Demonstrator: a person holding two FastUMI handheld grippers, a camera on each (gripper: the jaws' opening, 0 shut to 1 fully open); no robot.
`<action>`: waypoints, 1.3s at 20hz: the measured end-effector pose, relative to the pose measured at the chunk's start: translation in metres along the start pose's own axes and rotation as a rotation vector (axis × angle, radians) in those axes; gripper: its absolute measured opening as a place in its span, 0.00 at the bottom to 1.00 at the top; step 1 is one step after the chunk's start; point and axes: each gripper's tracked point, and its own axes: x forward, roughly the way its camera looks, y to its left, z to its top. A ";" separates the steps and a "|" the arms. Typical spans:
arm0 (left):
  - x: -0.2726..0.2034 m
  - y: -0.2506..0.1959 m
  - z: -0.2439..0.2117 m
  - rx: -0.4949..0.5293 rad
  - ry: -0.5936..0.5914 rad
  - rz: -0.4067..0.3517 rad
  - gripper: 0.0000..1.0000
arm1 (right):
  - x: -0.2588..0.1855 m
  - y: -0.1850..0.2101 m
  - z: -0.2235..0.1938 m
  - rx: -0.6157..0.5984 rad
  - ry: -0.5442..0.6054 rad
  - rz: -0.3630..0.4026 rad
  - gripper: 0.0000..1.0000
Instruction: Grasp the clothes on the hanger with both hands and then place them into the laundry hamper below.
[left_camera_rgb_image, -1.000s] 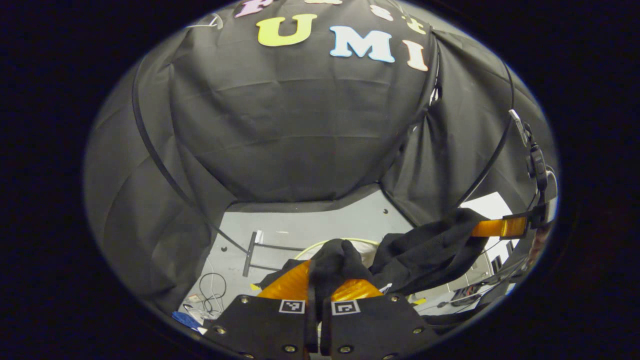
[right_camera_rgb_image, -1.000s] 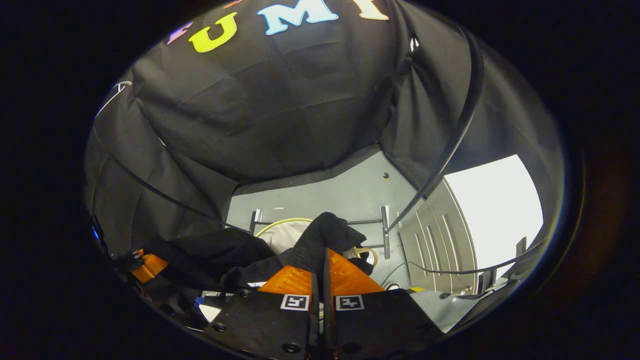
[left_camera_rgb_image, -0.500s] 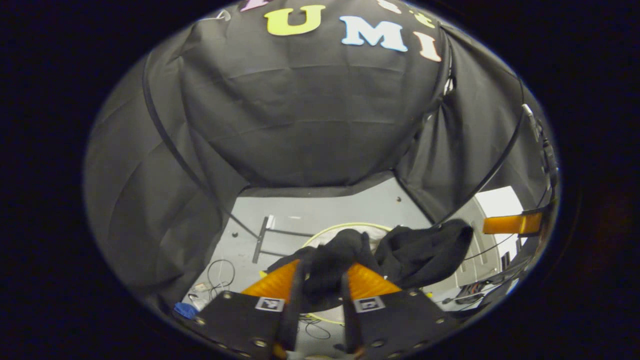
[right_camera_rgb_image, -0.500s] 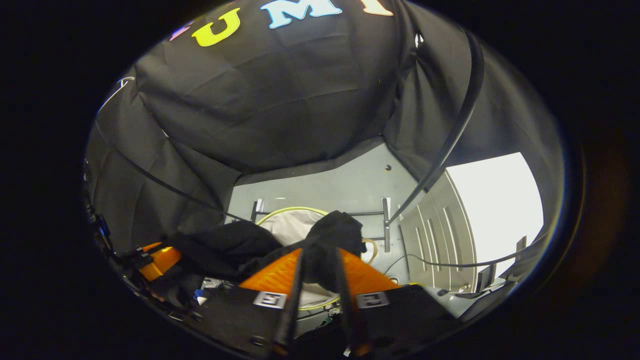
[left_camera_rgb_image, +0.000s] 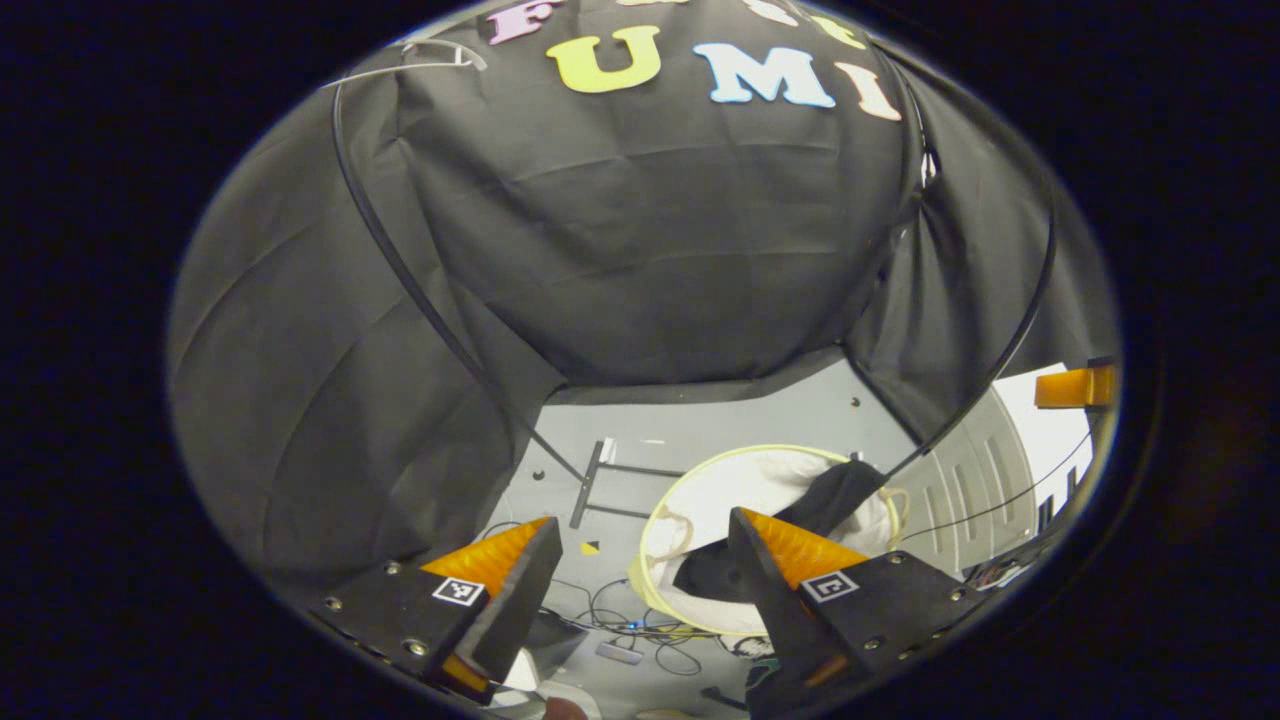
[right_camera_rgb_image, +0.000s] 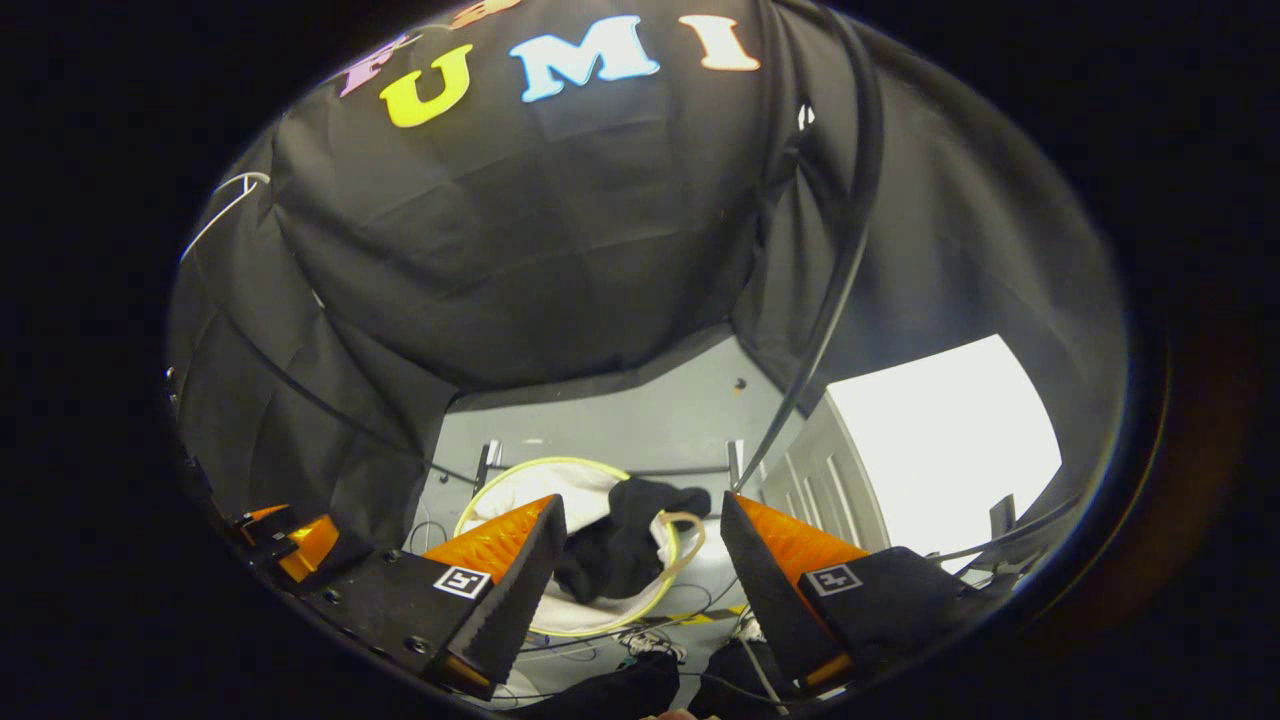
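Observation:
The black garment (left_camera_rgb_image: 820, 505) lies in the round white laundry hamper (left_camera_rgb_image: 745, 480) with a yellow-green rim, part of it draped over the rim. In the right gripper view the same garment (right_camera_rgb_image: 625, 545) sits inside the hamper (right_camera_rgb_image: 520, 480) on the floor below. My left gripper (left_camera_rgb_image: 640, 545) is open above the hamper with nothing between its fingers. My right gripper (right_camera_rgb_image: 640, 525) is open too, also above the hamper and holding nothing. The right gripper (left_camera_rgb_image: 1075, 388) shows at the far right edge of the left gripper view. The left gripper (right_camera_rgb_image: 300, 540) shows at the lower left of the right gripper view.
A metal rack base (left_camera_rgb_image: 600, 480) stands on the grey floor behind the hamper. Loose cables (left_camera_rgb_image: 640, 635) lie on the floor in front of it. Black cloth walls close the booth, with a bright opening (right_camera_rgb_image: 940, 440) at the right.
Both grippers opened fully and let go of the black garment, which dropped into the hamper. Both grippers have risen and drawn apart.

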 end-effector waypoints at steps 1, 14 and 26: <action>-0.012 -0.006 0.010 -0.014 -0.021 -0.002 0.98 | -0.007 -0.007 0.013 0.008 -0.038 -0.004 0.98; -0.192 -0.106 0.211 -0.096 -0.493 -0.035 1.00 | -0.133 -0.104 0.164 0.018 -0.584 -0.008 0.98; -0.312 -0.148 0.281 -0.160 -0.777 0.008 0.99 | -0.202 -0.156 0.210 0.014 -0.805 0.052 0.92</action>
